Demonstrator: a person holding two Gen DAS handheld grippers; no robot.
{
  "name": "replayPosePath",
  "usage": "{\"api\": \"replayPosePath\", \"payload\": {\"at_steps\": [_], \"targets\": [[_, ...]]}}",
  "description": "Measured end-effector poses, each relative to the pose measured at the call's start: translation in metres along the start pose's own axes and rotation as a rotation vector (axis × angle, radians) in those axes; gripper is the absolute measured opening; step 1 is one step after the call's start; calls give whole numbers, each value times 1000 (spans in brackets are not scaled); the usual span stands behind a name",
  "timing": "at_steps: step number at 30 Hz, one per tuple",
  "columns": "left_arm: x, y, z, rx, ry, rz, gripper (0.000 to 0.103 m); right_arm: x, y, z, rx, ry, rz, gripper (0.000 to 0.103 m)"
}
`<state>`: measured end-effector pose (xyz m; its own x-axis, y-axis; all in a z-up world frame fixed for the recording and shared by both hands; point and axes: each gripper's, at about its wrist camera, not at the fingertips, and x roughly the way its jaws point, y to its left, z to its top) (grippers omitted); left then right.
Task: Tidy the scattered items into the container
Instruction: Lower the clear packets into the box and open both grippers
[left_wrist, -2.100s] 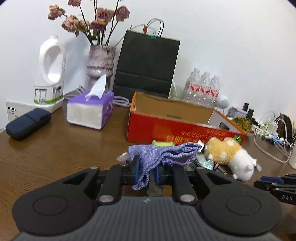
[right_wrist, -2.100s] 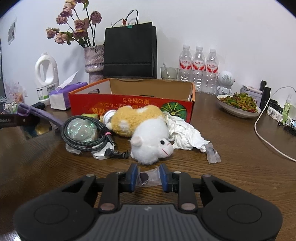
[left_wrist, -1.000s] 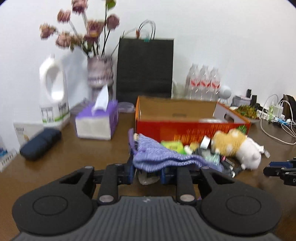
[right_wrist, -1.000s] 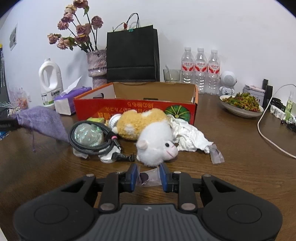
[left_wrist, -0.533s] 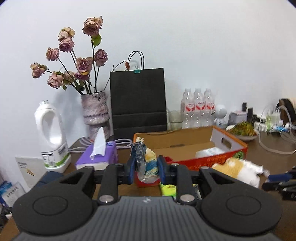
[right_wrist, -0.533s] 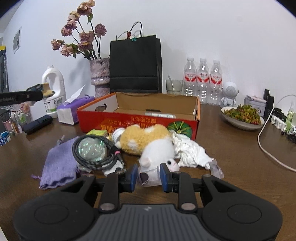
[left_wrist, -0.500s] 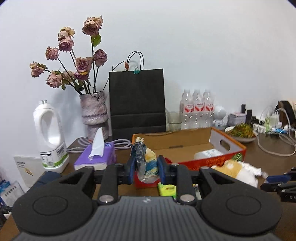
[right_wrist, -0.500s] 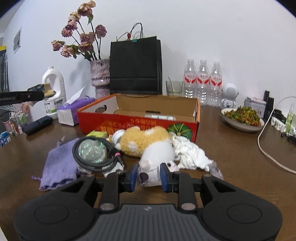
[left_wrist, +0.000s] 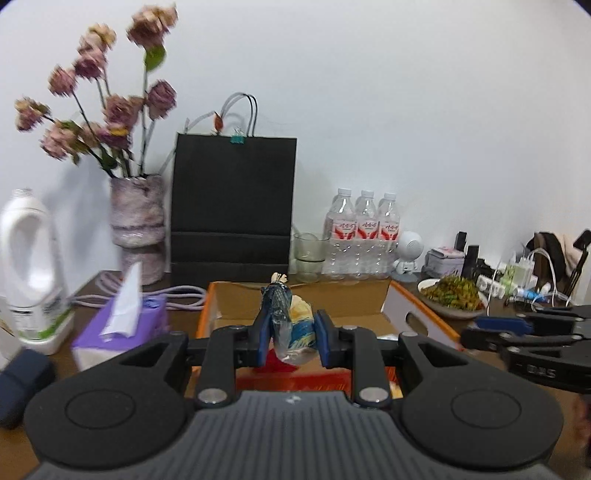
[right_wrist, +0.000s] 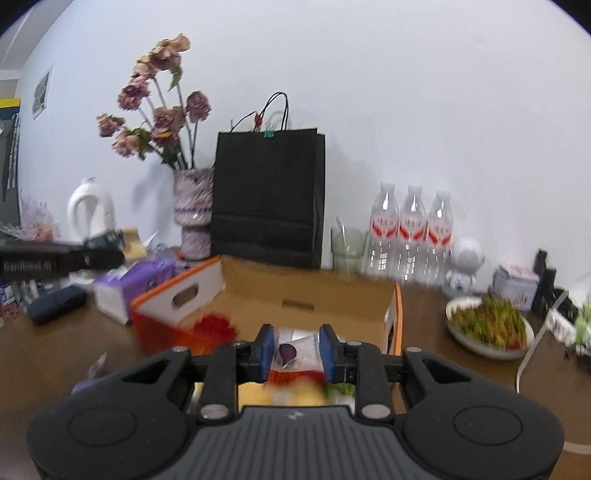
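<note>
Nearest in the left wrist view, the left gripper is seen with its jaws clenched on a small clear-wrapped packet printed blue and yellow. The packet stands upright between the blue pads, long axis vertical, its twisted top poking up above the jaws. In the right wrist view the right gripper is seen grasping a clear plastic sachet with a dark round piece inside; the sachet sits flat between the pads, and its long axis cannot be told through blur. Both items are held above the near edge of the orange cardboard box on the worktop. Only the right view shows blurred yellow and green clutter beneath the jaws; only the left view shows the right gripper's side profile. Behind the box, a black paper bag and three water bottles are seen against the wall.
</note>
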<state>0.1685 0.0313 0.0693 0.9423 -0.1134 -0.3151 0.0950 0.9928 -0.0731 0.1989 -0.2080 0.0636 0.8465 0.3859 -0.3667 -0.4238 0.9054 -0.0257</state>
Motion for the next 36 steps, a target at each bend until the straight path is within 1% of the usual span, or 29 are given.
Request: {"api": "replayPosePath", "payload": {"at_steps": [3,5,9,12,13,14,15,16,17,18,19,20,21,23,27,31,36], "targets": [[39,-3,8,-13,46,-1,27,37,-2,19,-6,23,-13,25],[69,-3,9,-31,97,5,29,65,-6,26,5,69,-22,26],[118,-3,2,-53,198,28,30,110,-12,26,39,153,-22,26],[142,-2,-5,-51,241,50,30,134,-14,19,55,196,-27,26],[147,-1,-7,-54,250,55,39,141,-16,16,63,212,-26,28],[151,0,-8,-58,259,58,51,147,-16,14,68,230,-27,36],[154,0,-9,-61,266,67,75,151,-16,12,70,242,-29,46],[156,1,-10,-58,269,98,88,153,-16,11,69,244,-49,53],[157,2,-10,-48,269,131,93,153,-17,10,61,239,-77,66],[158,4,-10,-39,267,153,103,153,-19,9,59,237,-101,74],[157,7,-10,-39,264,163,103,153,-23,8,70,240,-116,90],[156,11,-9,-51,263,155,103,153,-28,8,89,241,-115,100],[155,15,-9,-67,267,141,103,151,-33,7,117,238,-95,103],[154,18,-8,-88,277,128,103,147,-39,7,161,236,-54,103],[146,14,-6,-72,266,125,103,137,-41,10,179,222,-40,103],[127,8,2,-69,233,103,103,117,-38,18,173,195,-25,103],[91,3,13,-53,177,80,103,79,-36,25,147,142,-17,103]]}}
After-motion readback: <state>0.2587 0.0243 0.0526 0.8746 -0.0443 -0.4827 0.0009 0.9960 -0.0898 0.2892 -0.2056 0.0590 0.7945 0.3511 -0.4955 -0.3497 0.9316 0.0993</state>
